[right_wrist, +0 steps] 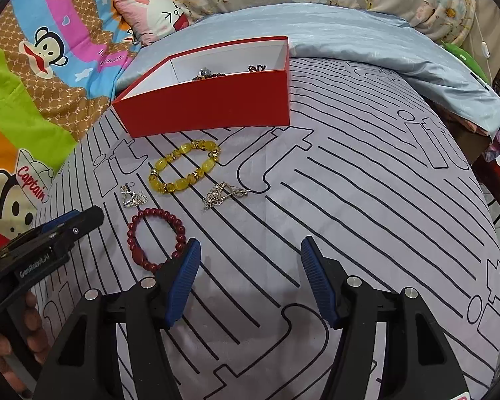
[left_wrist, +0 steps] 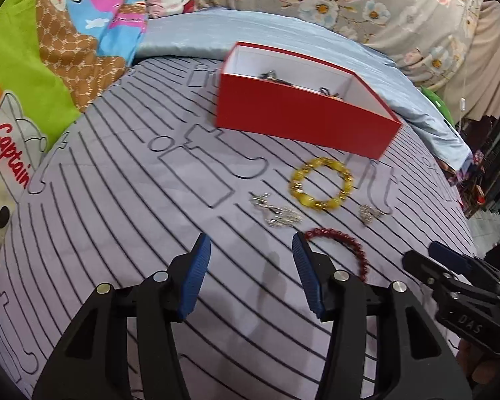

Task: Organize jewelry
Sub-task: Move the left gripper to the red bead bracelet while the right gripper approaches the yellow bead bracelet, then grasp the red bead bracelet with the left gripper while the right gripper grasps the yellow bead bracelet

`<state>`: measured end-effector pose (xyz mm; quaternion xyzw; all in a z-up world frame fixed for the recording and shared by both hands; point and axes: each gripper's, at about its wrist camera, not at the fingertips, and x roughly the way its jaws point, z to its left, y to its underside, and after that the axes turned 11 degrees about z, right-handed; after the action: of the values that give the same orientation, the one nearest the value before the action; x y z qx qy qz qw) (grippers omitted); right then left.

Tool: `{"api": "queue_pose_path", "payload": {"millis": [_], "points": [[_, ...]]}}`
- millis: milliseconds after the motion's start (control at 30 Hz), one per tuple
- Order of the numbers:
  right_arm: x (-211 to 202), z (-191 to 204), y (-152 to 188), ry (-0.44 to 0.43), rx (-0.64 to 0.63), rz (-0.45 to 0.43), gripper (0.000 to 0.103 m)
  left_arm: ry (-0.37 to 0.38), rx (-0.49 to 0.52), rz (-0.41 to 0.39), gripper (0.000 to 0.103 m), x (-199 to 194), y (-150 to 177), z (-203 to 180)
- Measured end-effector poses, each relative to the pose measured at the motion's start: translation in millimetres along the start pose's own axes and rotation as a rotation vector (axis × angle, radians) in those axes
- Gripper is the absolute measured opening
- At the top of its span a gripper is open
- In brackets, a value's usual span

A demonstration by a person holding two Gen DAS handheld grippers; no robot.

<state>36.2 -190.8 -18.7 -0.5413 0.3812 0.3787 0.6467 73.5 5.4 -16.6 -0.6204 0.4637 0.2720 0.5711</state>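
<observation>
The red box's [left_wrist: 303, 123] near wall hides most of the jewelry inside [right_wrist: 206, 73], leaving only dark and silvery tips too small to identify; the left claw's blue finger [left_wrist: 304, 266] covers part of the red bead bracelet [left_wrist: 343, 238]; the right claw [left_wrist: 445, 255] is cut off by the left wrist view's right edge.

Striped bedspread [right_wrist: 366, 200] — red box [right_wrist: 210, 106]; yellow bracelet [right_wrist: 183, 166]; red bracelet [right_wrist: 156, 236]; earrings [right_wrist: 223, 193].

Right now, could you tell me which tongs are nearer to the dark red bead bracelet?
Hard to call; left by a little. The left tongs sit open with their right finger's tip at the dark red bead bracelet; the right tongs sit open with their left finger overlapping its near-right beads.
</observation>
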Motion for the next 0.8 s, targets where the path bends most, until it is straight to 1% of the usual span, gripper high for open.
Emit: {"api": "queue_pose_path", "payload": {"millis": [167,233,300,400,433,467,500,567,633,800], "points": [[-4.3,-0.5,0.0,-0.002,0.0,-0.009,0.06,0.001,0.049,0.024,0.048,11.6,1.0,-25.7],[-5.2,-1.3,-0.2,-0.001,0.001,-0.01,0.06,-0.009,0.065,0.034,0.048,17.8,1.3,-33.3],[-5.5,-2.9,-0.3,-0.001,0.005,-0.01,0.06,-0.017,0.073,0.05,0.045,24.6,1.6,-37.5],[-6.4,-3.5,-0.5,-0.003,0.007,-0.012,0.06,-0.053,0.095,0.031,0.038,26.7,4.7,-40.1],[-6.4,-3.4,-1.0,-0.004,0.006,-0.012,0.06,-0.058,0.099,0.027,0.033,26.3,5.1,-40.4],[-6.1,-3.4,-1.7,-0.006,0.006,-0.012,0.06,-0.063,0.099,0.023,0.027,26.7,5.0,-38.9],[-5.6,-3.1,-2.6,-0.008,0.005,-0.012,0.06,-0.069,0.099,0.018,0.023,26.6,5.0,-37.3],[-4.3,-1.8,-4.2,-0.013,0.004,-0.01,0.06,-0.071,0.094,0.014,0.008,26.1,4.4,-31.4],[-2.9,0.9,-5.9,-0.018,0.0,-0.008,0.059,-0.06,0.098,0.014,0.007,25.3,4.3,-26.1],[1.0,12.1,-15.5,-0.032,-0.021,-0.007,0.053,-0.07,0.094,0.007,0.007,20.1,9.6,-17.4]]}}
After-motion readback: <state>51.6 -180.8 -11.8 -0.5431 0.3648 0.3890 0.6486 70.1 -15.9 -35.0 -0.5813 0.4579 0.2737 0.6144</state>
